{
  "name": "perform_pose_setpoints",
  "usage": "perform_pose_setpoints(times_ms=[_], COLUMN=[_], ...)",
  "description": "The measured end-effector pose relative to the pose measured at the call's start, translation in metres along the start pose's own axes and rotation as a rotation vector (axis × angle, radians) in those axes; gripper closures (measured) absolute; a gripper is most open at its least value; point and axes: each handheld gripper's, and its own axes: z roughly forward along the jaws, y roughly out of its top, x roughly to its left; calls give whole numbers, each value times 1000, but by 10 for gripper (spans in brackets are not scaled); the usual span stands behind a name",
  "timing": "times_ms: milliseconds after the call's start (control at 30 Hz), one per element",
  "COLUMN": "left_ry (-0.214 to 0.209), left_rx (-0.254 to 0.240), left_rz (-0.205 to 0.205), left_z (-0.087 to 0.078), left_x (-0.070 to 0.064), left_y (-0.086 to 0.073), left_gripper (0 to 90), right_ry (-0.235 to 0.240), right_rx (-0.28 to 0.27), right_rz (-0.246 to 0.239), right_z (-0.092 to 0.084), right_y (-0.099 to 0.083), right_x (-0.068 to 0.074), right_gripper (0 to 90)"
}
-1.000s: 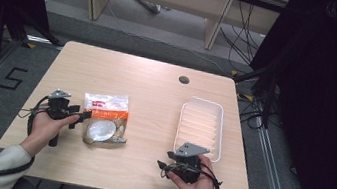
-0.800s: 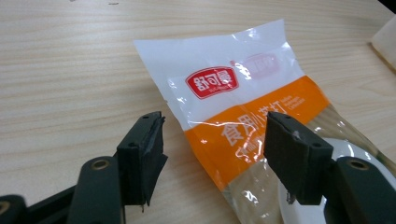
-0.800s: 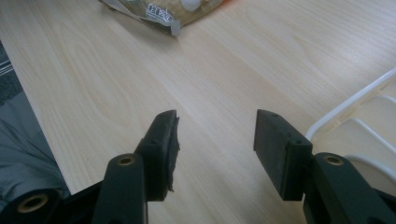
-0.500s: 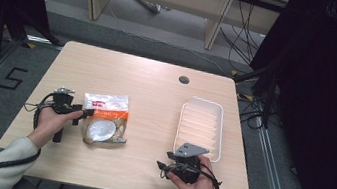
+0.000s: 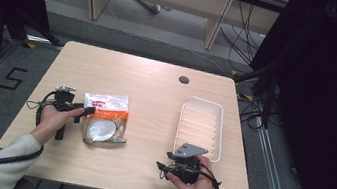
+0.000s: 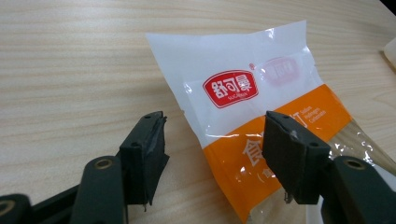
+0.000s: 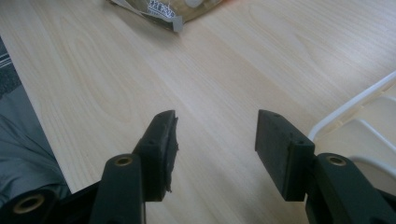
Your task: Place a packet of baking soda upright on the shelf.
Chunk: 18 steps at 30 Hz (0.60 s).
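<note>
Snack packet (image 6: 247, 121) lies flat on worktop (image 5: 153, 82) left of white tray (image 5: 200, 127); light, crinkly, slippery film, likely best pinched at sealed edge; left gripper (image 6: 212, 140) jaws wide open straddling its near corner, right gripper (image 7: 215, 140) open, empty.

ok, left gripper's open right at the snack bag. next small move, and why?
Probably ease the left gripper forward a little and shut on the snack bag. Its jaws stand open astride the bag's near edge, one over bare table, one over the orange band, nothing gripped. The right gripper sits open by the white tray.
</note>
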Motion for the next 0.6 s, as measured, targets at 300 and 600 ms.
perform_pose_setpoints(times_ms=[300, 600], left_ry=[-2, -24], left_rx=[-28, -21], left_rz=[-16, 9], left_z=[6, 10], left_x=[3, 1], left_y=[5, 5], left_gripper=[417, 472], right_ry=[-2, -3], right_rx=[-4, 1], right_rz=[-5, -2], right_z=[2, 1], right_y=[-1, -1], right_x=[-1, -1], right_gripper=[487, 485])
